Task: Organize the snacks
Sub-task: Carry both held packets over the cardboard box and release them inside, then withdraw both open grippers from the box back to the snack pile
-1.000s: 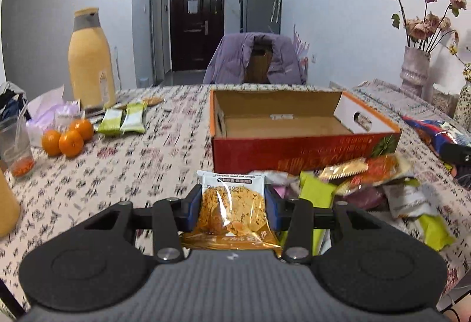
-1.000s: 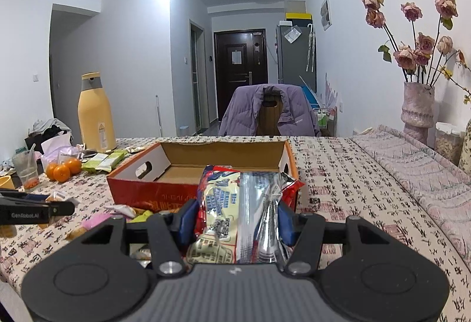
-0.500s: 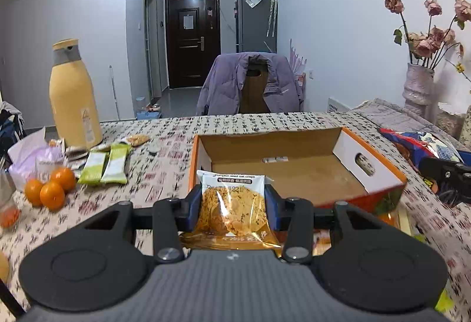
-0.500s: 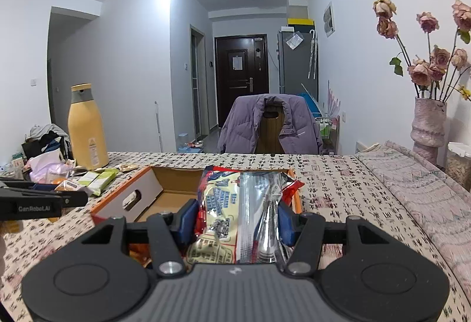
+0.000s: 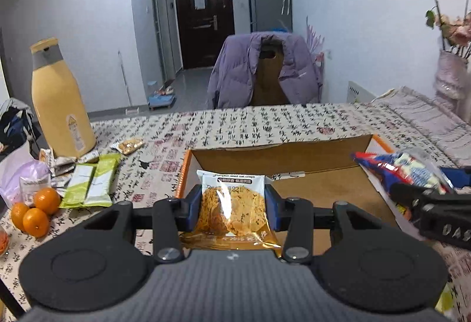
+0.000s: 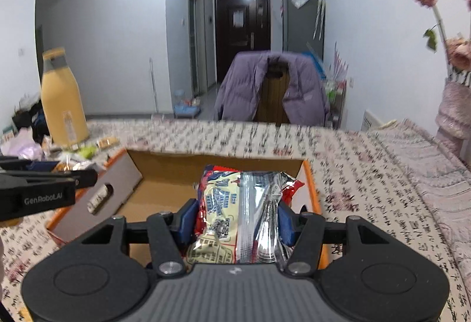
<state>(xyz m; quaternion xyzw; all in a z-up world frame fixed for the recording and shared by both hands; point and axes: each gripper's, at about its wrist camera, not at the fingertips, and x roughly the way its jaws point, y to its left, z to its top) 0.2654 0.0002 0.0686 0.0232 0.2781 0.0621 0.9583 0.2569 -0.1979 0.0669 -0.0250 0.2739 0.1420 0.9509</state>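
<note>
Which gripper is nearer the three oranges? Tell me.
Left. The left gripper, holding the crisps packet, is just right of the oranges. The right gripper sits farther right, over the cardboard box.

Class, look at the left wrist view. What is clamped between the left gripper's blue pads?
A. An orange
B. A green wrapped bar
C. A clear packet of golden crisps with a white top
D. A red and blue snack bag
C: the left gripper is closed on the crisps packet, held over the cardboard box.
</note>
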